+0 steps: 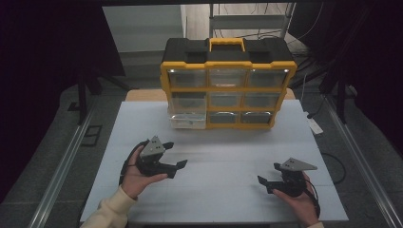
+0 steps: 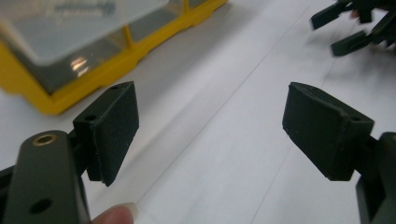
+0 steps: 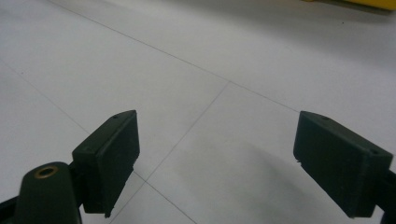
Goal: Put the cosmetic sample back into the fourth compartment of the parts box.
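A yellow and black organizer box (image 1: pixel 228 80) with clear drawers stands at the back middle of the white table (image 1: pixel 218 156). Its bottom-left drawer (image 1: pixel 188 121) is pulled out a little. A hand holds my left gripper (image 1: pixel 175 154) open over the table's left front, jaws pointing right, with nothing between them. In the left gripper view the gripper (image 2: pixel 210 126) is wide open, with the organizer (image 2: pixel 116 60) at the upper left and the drawer (image 2: pixel 70 28) sticking out. My right gripper (image 1: pixel 268 173) is open at the right front, jaws pointing left. In its own view the right gripper (image 3: pixel 215 154) is over bare table.
Metal rails (image 1: pixel 62 166) run along both sides of the table. A white power strip (image 1: pixel 314 125) lies off the table's right edge. A sliver of the organizer's yellow base (image 3: pixel 359 2) edges the top of the right gripper view. The other gripper (image 2: pixel 355 23) appears far off in the left gripper view.
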A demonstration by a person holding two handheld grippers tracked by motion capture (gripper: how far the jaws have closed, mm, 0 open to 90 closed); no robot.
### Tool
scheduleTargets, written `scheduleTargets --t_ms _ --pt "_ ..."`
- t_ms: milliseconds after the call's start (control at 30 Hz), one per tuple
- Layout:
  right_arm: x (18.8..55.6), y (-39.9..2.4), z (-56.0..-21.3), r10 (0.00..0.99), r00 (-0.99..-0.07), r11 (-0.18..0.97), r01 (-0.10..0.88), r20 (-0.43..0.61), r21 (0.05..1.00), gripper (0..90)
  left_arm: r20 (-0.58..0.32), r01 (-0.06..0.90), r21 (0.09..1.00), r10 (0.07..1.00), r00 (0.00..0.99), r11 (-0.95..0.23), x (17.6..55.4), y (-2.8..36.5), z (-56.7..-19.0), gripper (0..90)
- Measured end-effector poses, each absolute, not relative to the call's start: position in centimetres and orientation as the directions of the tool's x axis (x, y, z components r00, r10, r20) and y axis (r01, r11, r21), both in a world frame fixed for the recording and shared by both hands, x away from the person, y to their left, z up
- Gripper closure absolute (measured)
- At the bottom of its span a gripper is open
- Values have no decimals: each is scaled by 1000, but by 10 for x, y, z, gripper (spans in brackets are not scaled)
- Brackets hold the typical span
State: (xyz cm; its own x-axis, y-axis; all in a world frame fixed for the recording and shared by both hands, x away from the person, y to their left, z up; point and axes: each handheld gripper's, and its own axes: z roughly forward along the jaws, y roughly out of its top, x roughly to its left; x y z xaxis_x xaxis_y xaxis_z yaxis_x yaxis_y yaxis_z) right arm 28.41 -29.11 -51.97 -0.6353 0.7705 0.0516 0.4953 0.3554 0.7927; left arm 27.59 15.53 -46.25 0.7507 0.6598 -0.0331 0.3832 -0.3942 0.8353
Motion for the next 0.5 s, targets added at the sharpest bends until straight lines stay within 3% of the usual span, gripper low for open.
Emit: scheduleTargets --t_ms 500 --pt "282 -290 -519 769 -638 358 489 47 796 149 -103 489 820 762 639 -298 243 204 -506 192"
